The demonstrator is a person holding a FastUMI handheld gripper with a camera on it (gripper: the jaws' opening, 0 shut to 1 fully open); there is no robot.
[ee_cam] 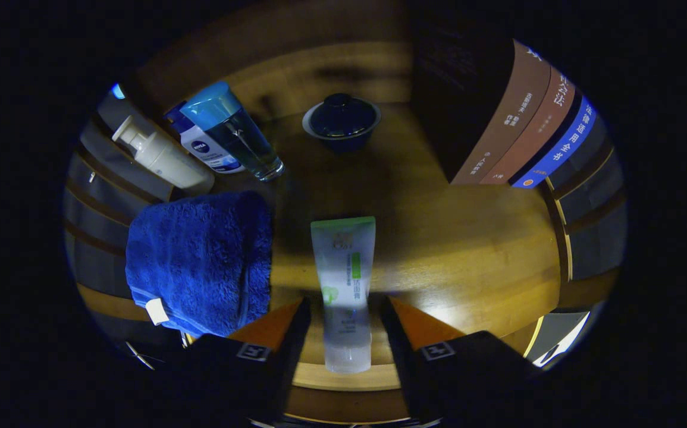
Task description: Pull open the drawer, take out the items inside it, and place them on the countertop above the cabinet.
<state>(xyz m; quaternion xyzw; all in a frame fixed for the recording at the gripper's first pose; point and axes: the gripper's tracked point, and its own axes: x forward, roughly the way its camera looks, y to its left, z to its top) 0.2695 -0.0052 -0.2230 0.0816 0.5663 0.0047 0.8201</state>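
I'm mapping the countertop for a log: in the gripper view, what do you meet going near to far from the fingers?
Gripper, fingers open either side of the tube lying on the countertop → lidded bowl beyond it.

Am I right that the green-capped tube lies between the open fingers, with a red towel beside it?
Not quite: in the gripper view the towel is blue, not red. The tube does lie between the open fingers of the gripper.
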